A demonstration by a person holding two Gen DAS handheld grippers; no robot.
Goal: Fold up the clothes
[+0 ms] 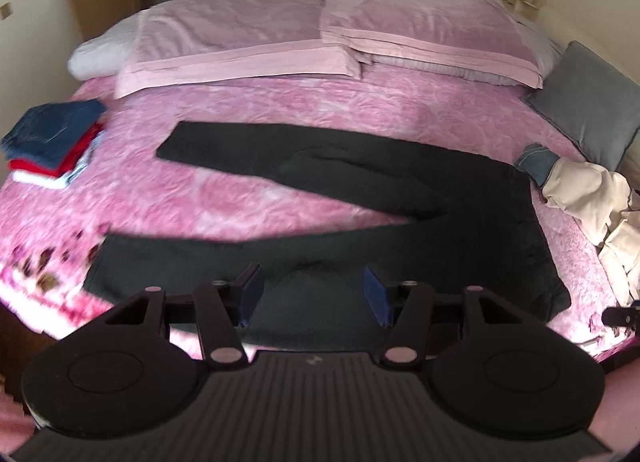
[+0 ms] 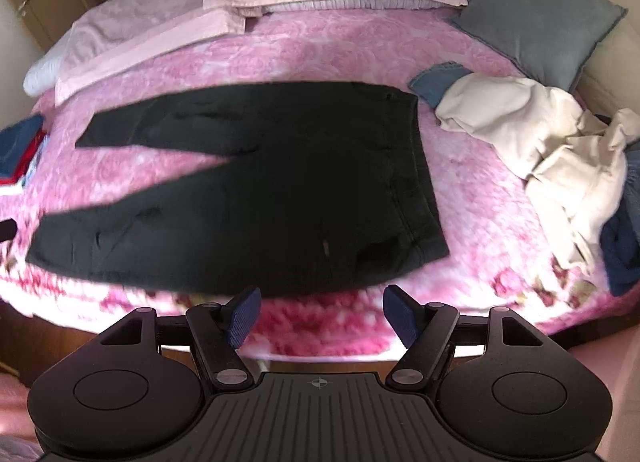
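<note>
Both claws, left (image 1: 314,296) and right (image 2: 322,314), hover wide open and empty over flat black trousers (image 2: 248,182).

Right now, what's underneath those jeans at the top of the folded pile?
Under the folded blue jeans lies a red garment, then something white and light blue at the bottom, all on the pink bedspread. Only their edges show; what kind of clothes they are is hidden.

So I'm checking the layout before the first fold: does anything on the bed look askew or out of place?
The black trousers lie flat, but the legs splay apart in a V. To their right, cream clothes and blue garments sit in a crumpled heap, unlike the neat folded stack at the left. Both grippers are open and empty.
</note>
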